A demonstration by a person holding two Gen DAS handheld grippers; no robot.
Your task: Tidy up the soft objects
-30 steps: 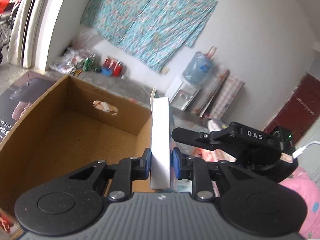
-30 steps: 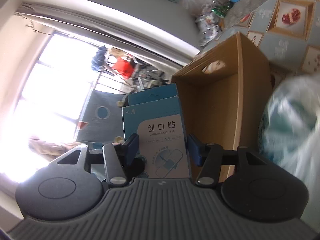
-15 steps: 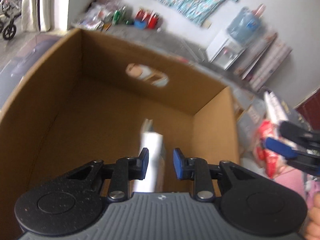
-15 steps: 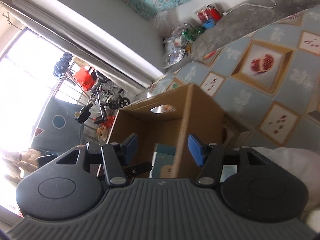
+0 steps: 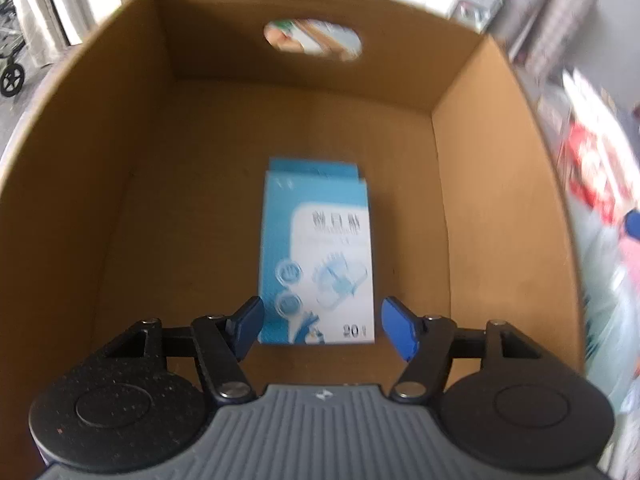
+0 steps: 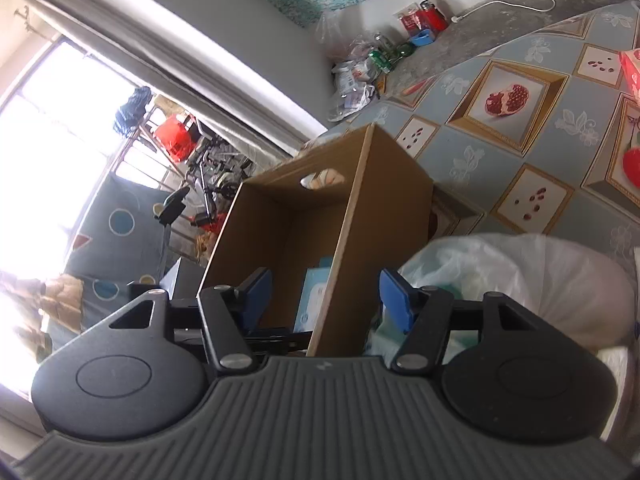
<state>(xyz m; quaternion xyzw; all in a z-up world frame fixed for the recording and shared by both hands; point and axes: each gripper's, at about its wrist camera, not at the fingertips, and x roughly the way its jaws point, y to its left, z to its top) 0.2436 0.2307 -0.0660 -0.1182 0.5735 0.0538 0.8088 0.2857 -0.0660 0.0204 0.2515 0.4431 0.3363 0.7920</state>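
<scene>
Pomegranate-print quilt (image 6: 516, 128) covers the bed, and an open cardboard box (image 5: 496, 160) with a handle cutout sits on it. Down on the box floor lies a blue-and-white bandage packet (image 5: 316, 256), flat, face up, a second similar packet peeking out underneath. Left gripper (image 5: 318, 322) points down into the box, jaws just sprung apart, blue pads on either side of the packet's near end, not touching it. Right gripper (image 6: 326, 296) hangs outside, jaws also opening, gripping nothing, straddling the box's near wall, with a whitish plastic bag (image 6: 520, 272) just beside it.
</scene>
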